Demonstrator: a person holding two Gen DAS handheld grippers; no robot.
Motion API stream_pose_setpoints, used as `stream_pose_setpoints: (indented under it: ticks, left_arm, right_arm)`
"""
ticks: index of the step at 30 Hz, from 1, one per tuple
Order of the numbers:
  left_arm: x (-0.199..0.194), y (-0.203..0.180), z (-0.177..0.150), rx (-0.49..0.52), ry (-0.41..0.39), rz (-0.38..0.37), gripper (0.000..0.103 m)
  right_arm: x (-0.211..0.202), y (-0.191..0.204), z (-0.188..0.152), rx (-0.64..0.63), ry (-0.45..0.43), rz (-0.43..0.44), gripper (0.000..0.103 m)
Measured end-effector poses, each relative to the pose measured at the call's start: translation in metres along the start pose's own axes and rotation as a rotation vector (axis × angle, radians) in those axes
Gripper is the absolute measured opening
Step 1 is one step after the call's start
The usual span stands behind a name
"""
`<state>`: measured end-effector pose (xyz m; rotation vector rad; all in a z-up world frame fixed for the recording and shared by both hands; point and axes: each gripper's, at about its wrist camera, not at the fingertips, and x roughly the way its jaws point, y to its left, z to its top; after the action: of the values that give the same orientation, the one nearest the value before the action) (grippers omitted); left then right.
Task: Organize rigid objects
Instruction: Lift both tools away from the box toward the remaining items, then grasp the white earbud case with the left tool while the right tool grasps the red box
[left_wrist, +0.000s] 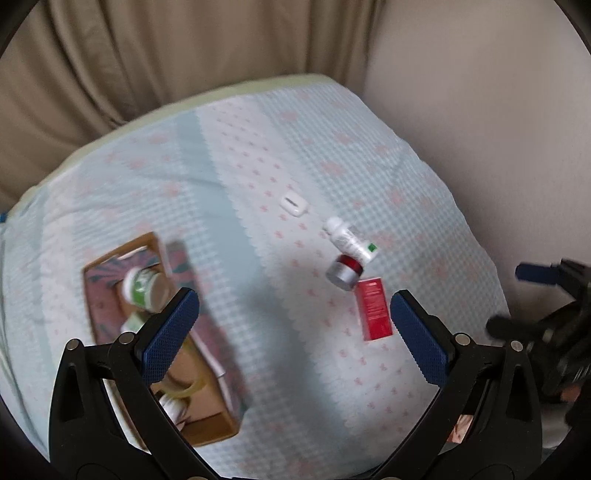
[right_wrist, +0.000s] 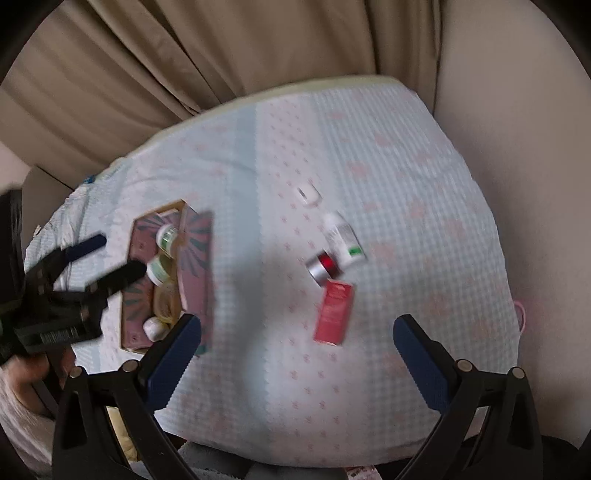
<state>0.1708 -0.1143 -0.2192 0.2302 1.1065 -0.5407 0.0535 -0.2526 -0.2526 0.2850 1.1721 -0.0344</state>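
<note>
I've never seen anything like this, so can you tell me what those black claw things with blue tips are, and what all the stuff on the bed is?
Those claws are grabbing tools. A person holds one in each hand, and each has a camera looking along its two fingers, so there is one picture per tool. The left gripper and the right gripper are both open and hold nothing. Below them is a blue patterned bed cover. On it lie a red box, a silver and red jar, a white bottle and a small white case. To the left is a cardboard box with some containers already inside.
</note>
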Motion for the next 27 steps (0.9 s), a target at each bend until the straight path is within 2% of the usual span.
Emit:
stream_pose_setpoints:
  ticks: [7, 13, 22, 27]
  left_arm:
    - [0.064, -0.029, 0.033, 0.112, 0.096, -0.032, 0.103]
    - [0.12, -0.032, 0.056, 0.175, 0.144, -0.04, 0.103]
    - [0.22, -0.011, 0.087, 0.231, 0.155, -0.001, 0.103]
    - [0.281, -0.006, 0.098, 0.333, 0.138, 0.032, 0.099]
  right_arm:
    - [0.039, -0.029, -0.013, 0.081, 0.048, -0.002, 0.103]
    - [0.078, -0.041, -0.013, 0.126, 0.104, -0.027, 0.103]
    - [0.151, -0.044, -0.008, 0.121, 0.156, -0.103, 0.103]
    - [0.195, -0.042, -0.011, 0.129, 0.18, -0.191, 0.103]
